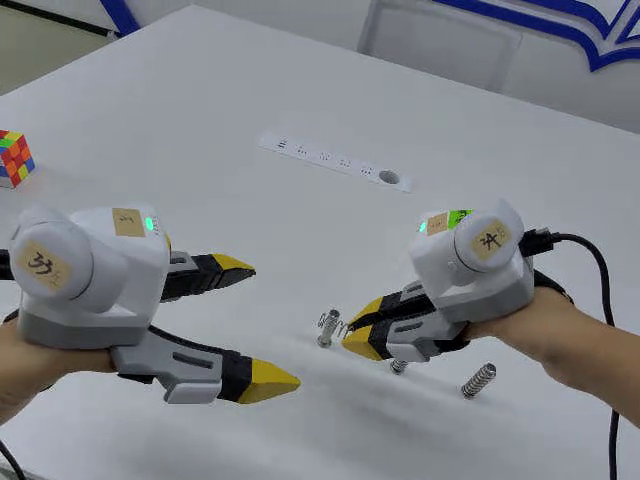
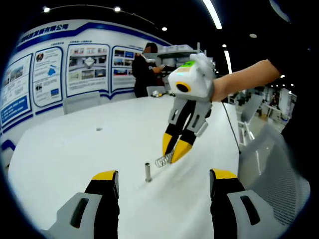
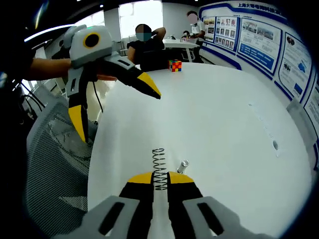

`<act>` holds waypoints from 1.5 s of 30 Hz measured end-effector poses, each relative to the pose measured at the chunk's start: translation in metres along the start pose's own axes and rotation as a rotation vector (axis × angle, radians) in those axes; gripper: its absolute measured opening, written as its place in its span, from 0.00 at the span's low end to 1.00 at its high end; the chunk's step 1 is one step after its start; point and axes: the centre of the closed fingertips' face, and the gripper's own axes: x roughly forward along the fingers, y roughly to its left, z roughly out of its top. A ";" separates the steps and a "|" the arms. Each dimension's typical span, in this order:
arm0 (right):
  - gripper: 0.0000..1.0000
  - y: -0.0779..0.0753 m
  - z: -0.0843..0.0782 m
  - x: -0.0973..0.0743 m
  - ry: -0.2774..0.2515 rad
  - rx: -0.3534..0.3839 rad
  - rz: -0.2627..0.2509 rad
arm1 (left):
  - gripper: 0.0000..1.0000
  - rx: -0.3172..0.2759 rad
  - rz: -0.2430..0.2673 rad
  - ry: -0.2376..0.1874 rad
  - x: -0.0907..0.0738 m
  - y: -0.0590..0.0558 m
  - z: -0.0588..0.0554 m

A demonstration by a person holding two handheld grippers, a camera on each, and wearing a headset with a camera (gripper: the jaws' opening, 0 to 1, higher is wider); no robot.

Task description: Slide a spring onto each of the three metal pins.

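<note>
Left gripper (image 1: pixel 268 323) up front hangs wide open and empty, parked clear of the work. Right gripper (image 3: pixel 160 179) pinches a spring (image 3: pixel 159 167) by one end, leaving the free end out, just beside the upright pin (image 3: pixel 182 164), probably to line it up. Spare spring (image 1: pixel 479 379) lies near on the table.

Two grippers (image 1: pixel 268 323) (image 1: pixel 352 335), two springs (image 1: pixel 334 322) (image 1: pixel 479 380), one cube (image 1: pixel 14 156)

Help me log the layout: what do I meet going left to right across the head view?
Multicoloured puzzle cube, left gripper's open claw, gripped coiled metal spring, loose coiled metal spring.
</note>
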 end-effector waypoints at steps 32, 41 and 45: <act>0.11 0.052 0.013 -0.052 -0.073 -0.149 0.048 | 0.18 0.072 -0.276 0.005 0.035 -0.061 0.027; 0.11 0.056 0.011 -0.053 -0.065 -0.181 0.063 | 0.12 0.097 -0.306 0.037 0.036 -0.070 0.023; 0.11 0.058 0.011 -0.054 -0.062 -0.199 0.063 | 0.11 0.141 -0.310 0.031 0.035 -0.072 0.023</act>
